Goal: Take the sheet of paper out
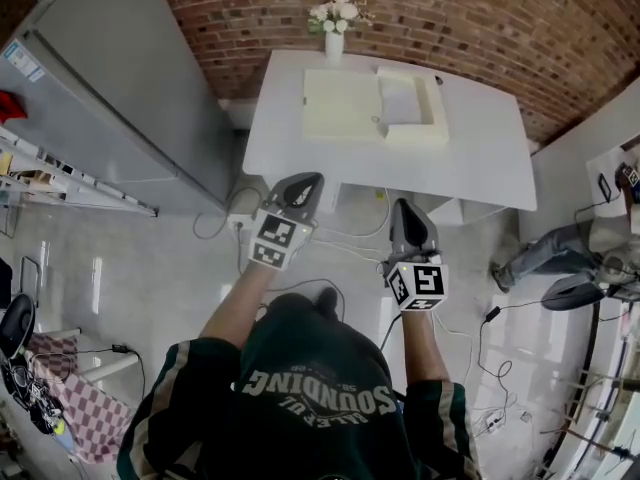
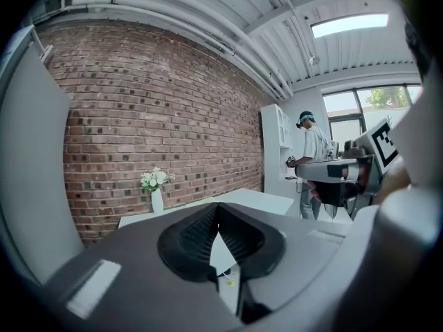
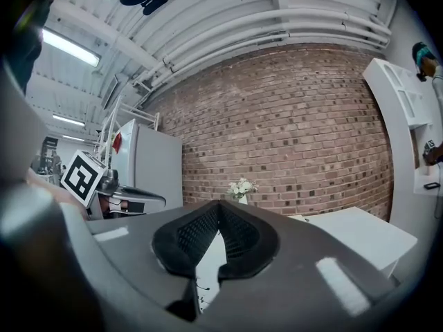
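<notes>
**A:** Tongs first: how do both pairs stand?

**B:** Both are closed, with nothing held. The left tongs have their ribbed pads meeting at the tip, and the right tongs likewise. Both point towards the white desk and hang over the floor, short of the desk's near edge.

**A:** And the sheet of paper?

**B:** I can't pick it out by itself. A pale cream case lies open on the desk, well back from the near edge. It has a flat leaf on its left and a shallow tray on its right. Whether the sheet lies in there, the views don't show.

**A:** Room to move?

**B:** The desk top shows bare white in front of the case and on both sides. A vase of white flowers stands at the far edge, just behind the case, against the brick wall. A grey refrigerator stands close to the desk's left corner. Cables trail over the floor near the tongs. Another person sits off to the right.

**A:** Any writing?

**B:** The wearer's dark shirt shows "SOUNDING", upside down in the head view. The label on the refrigerator is too small to read.
</notes>
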Tool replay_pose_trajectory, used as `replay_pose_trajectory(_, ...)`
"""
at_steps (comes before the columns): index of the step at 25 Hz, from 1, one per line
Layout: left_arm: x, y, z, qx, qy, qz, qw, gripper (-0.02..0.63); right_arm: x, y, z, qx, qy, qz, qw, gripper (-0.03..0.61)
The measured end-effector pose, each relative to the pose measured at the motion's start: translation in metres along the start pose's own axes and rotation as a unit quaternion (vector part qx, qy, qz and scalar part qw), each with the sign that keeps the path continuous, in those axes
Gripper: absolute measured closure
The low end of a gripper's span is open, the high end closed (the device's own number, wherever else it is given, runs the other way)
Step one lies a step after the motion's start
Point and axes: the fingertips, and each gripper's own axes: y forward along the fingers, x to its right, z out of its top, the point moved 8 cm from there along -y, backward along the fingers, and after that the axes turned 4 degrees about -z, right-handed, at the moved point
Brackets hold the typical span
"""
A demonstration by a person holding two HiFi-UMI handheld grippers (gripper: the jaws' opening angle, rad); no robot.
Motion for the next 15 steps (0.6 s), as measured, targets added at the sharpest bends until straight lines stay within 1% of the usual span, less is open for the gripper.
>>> replay_pose_trajectory(4, -0.006, 0.023, 0.004, -0.015, -0.008, 0.002, 0.9999, 0.603, 0.016, 0.020, -0.004, -0.009, 0.006, 0.007, 1.000, 0.580)
replay_pose_trajectory(9, -0.022, 0.062, 0.003, -0.020, -0.011, -0.005, 0.9997, 0.603, 0.038, 0.050, -0.006, -0.015, 0.012, 0.005, 1.000, 0.580)
replay_pose_trajectory(15, -0.056, 0.134, -0.001, -0.012, -0.021, -0.020, 0.9995, 0.603, 0.073, 0.110, -0.011, -0.018, 0.000, -0.003, 1.000, 0.580)
